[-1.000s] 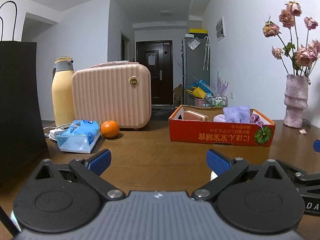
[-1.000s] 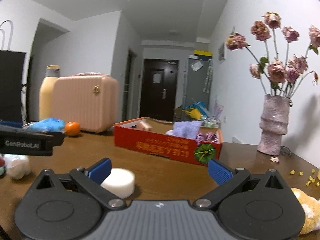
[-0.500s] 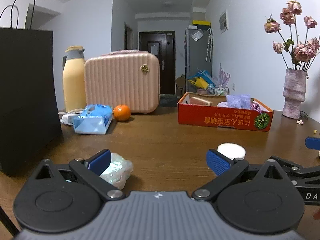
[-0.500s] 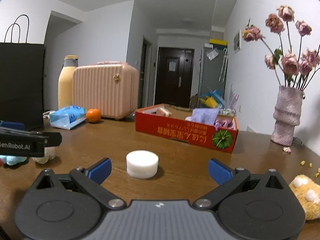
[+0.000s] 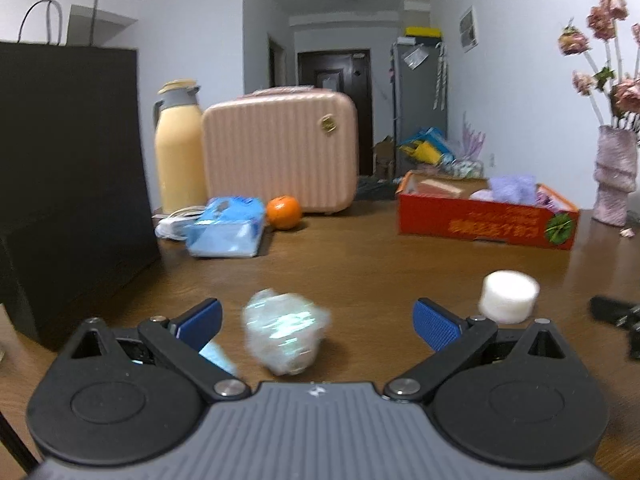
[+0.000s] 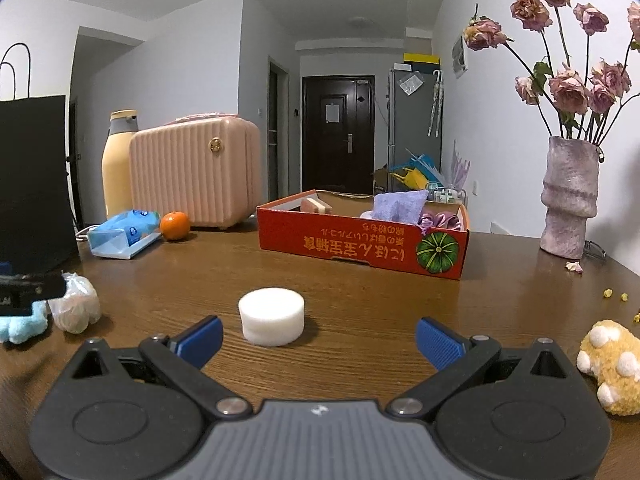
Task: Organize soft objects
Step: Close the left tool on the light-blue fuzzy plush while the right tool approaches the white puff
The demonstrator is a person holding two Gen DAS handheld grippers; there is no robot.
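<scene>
between my left claw's (image 5: 316, 326) spread fingers sits a crinkly wrapped bundle (image 5: 285, 334), blurred, untouched by either pad, with a pale blue plush (image 5: 218, 356) just beside the left finger. my right claw (image 6: 318, 338) is spread wide too, gripping nothing, and the white foam puck (image 6: 272, 316) rests on the wooden table (image 6: 360, 280) a little ahead of it, nearer the left finger. off to the right lies a yellow spotted plush (image 6: 610, 364). farther back stands the red cardboard box (image 6: 360, 244), already holding a purple cloth (image 6: 398, 206) and a sponge. the risks i see: the slick wrap could slide or squash out of a hasty pinch, the off-centre puck could get nudged away by one finger, and both claws work close enough to bump.
</scene>
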